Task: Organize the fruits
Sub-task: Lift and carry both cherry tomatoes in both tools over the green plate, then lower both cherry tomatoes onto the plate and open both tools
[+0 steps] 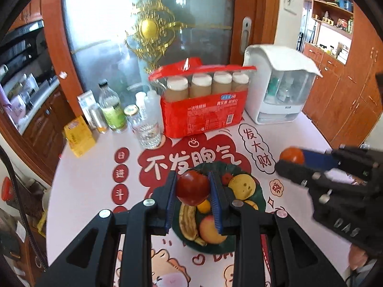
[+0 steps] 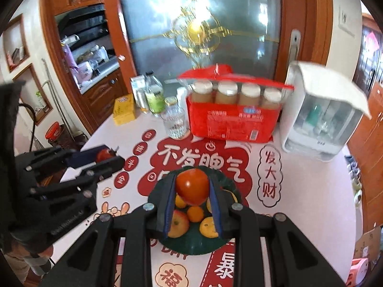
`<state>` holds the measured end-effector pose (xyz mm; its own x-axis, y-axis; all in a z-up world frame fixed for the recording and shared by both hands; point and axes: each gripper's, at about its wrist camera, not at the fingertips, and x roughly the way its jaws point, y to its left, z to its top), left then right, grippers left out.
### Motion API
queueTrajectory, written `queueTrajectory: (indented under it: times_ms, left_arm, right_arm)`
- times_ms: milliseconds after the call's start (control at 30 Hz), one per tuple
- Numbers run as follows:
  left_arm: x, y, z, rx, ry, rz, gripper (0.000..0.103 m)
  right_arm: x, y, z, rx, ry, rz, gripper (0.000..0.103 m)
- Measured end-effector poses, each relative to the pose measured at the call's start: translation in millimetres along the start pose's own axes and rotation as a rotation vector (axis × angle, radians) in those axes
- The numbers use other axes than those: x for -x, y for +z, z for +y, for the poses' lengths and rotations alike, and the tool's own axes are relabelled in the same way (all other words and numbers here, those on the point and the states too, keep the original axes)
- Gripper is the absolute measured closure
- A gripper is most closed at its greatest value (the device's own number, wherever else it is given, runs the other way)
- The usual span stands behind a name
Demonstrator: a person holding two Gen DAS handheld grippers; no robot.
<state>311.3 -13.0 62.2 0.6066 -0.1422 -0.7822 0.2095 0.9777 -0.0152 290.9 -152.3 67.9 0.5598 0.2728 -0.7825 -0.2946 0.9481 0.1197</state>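
My left gripper (image 1: 192, 179) is shut on a dark red apple (image 1: 192, 187), held above a dark green plate (image 1: 215, 248). On that plate lie a banana (image 1: 188, 222), a yellow fruit (image 1: 241, 186), a peach-coloured fruit (image 1: 210, 230) and a small orange (image 1: 204, 205). My right gripper (image 2: 192, 179) is shut on an orange-red round fruit (image 2: 192, 186), also over the plate (image 2: 191, 246). Each gripper shows in the other's view with its fruit: the right gripper (image 1: 287, 160) at the right, the left gripper (image 2: 112, 154) at the left.
At the back of the table stand a red pack of bottles (image 1: 203, 105), a white lidded box (image 1: 277, 88), a drinking glass (image 1: 148, 134), several small bottles and a yellow carton (image 1: 79, 136). A printed cloth (image 1: 95, 179) covers the table. A glass door rises behind.
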Motion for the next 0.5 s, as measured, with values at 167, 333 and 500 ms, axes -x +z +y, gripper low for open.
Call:
queueTrajectory:
  times_ms: [167,333,500]
  left_arm:
    - [-60.0,-3.5,0.3,0.022,-0.026,0.113,0.078]
    - [-109.8,-20.4,0.2,0.028,-0.025,0.218,0.078]
    - [-146.1,-34.8,6.7,0.040,-0.026,0.294,0.078]
  right_arm:
    - [-57.3,-11.8,-18.1,-0.048,0.023,0.092,0.076]
    - [-118.6,-36.0,-30.7,-0.090,0.056,0.209,0.076]
    - [-153.8,-51.0,-27.4,-0.064,0.063,0.270,0.076]
